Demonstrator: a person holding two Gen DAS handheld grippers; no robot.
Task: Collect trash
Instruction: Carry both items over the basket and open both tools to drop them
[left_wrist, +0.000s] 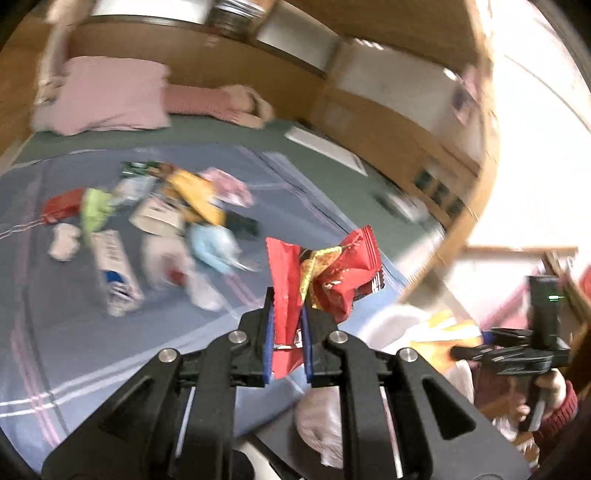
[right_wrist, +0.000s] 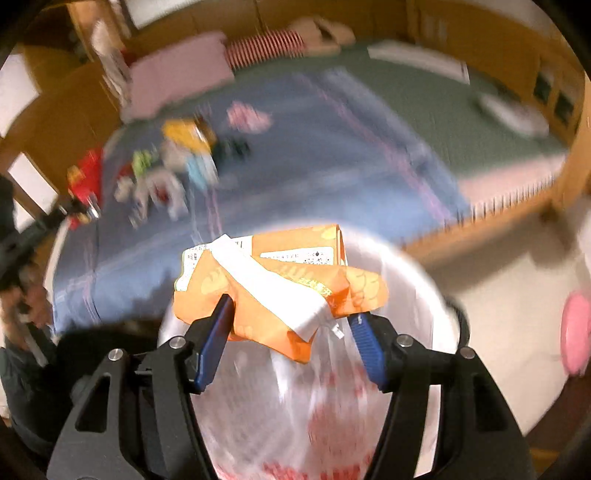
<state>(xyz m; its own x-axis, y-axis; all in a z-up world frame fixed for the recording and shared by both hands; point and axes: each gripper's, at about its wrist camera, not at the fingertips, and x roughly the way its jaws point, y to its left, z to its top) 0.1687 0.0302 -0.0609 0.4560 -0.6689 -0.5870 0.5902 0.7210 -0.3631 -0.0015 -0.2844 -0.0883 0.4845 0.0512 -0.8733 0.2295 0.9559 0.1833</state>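
Observation:
My left gripper (left_wrist: 287, 314) is shut on a crumpled red snack wrapper (left_wrist: 325, 280) and holds it up over the blue bedspread (left_wrist: 74, 332). A pile of loose wrappers and small boxes (left_wrist: 159, 221) lies on the bed to the left; it also shows in the right wrist view (right_wrist: 173, 166). My right gripper (right_wrist: 291, 314) stands with its jaws wide apart around an orange and white packet (right_wrist: 280, 295); the left pad touches it, the right pad stands clear. Below it is a white plastic trash bag (right_wrist: 295, 406) with red print. The right gripper also shows at the right of the left wrist view (left_wrist: 517, 350).
A pink pillow (left_wrist: 107, 96) and folded striped bedding (left_wrist: 207, 99) lie at the bed's head. A wooden bed frame (left_wrist: 436, 147) runs along the far side. A white flat box (left_wrist: 325, 147) lies on the green sheet. Pale floor (right_wrist: 498, 295) is right of the bag.

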